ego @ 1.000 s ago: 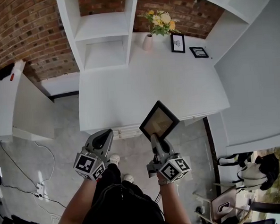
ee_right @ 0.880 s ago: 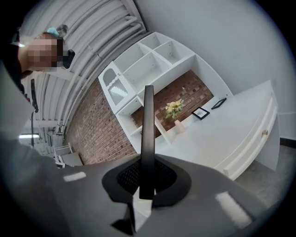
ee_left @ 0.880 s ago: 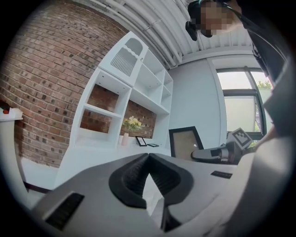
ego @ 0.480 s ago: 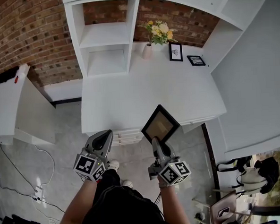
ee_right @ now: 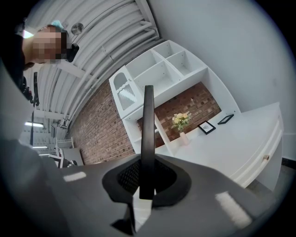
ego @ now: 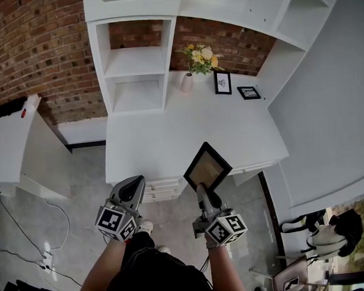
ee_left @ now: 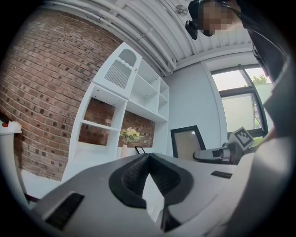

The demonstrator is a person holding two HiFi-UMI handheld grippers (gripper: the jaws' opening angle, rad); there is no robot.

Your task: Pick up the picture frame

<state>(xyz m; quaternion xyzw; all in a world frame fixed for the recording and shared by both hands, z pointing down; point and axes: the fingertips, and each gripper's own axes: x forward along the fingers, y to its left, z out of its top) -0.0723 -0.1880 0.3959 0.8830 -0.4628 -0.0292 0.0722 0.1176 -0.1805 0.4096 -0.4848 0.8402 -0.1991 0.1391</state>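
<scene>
A black picture frame (ego: 207, 166) with a tan backing hangs tilted in the air over the front edge of the white desk (ego: 169, 133). My right gripper (ego: 202, 191) is shut on its lower corner. In the right gripper view the frame (ee_right: 147, 134) stands edge-on, pinched between the ribbed pads. My left gripper (ego: 129, 189) hovers level beside it, to the left, off the desk's front edge, shut and with nothing in it. In the left gripper view its pads (ee_left: 134, 173) meet at the tip, and the frame (ee_left: 187, 142) shows to the right with the right gripper (ee_left: 221, 153) below it.
At the back of the desk stand a vase of flowers (ego: 196, 60) and two small black frames (ego: 222, 83), (ego: 248, 92). A white shelf unit (ego: 133, 58) rises against the brick wall. A white cabinet (ego: 22, 145) stands left. Cables (ego: 28, 243) lie on the floor.
Both grippers have risen a little, and the frame has gone up with the right one, still gripped. The left gripper stays shut and empty.
</scene>
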